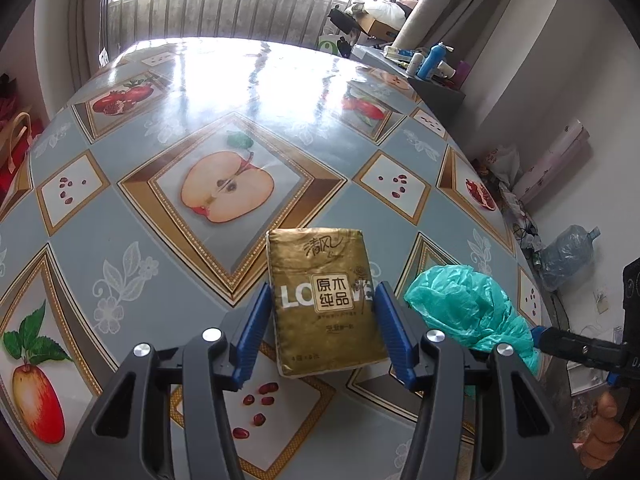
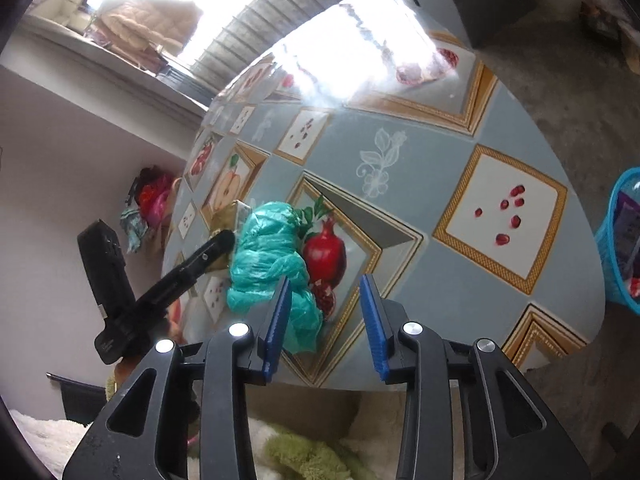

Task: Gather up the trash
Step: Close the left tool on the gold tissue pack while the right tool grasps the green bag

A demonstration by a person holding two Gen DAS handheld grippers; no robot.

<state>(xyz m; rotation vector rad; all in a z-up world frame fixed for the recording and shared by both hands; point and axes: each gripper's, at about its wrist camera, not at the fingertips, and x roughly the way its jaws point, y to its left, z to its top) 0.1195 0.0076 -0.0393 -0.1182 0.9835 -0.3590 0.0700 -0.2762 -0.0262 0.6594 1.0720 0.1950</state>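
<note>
A gold tissue pack [image 1: 324, 300] with white lettering sits tilted between the blue pads of my left gripper [image 1: 322, 287], which is shut on its two long sides just above the fruit-patterned table [image 1: 200, 80]. A crumpled teal plastic bag [image 1: 468, 308] lies on the table to the right of it. In the right wrist view the teal bag [image 2: 268, 256] lies mostly left of and behind my right gripper's left pad, with a fold reaching into the gap. My right gripper [image 2: 326, 280] is open near the table's edge, its pads not pressing the bag. The left gripper's black finger [image 2: 200, 258] shows beside the bag.
A blue plastic basket [image 2: 620, 240] with items inside stands off the table's right edge. A side shelf with bottles [image 1: 432, 60] is at the far right, a water jug [image 1: 568, 256] on the floor. A fluffy cloth [image 2: 304, 456] lies below the table's rim.
</note>
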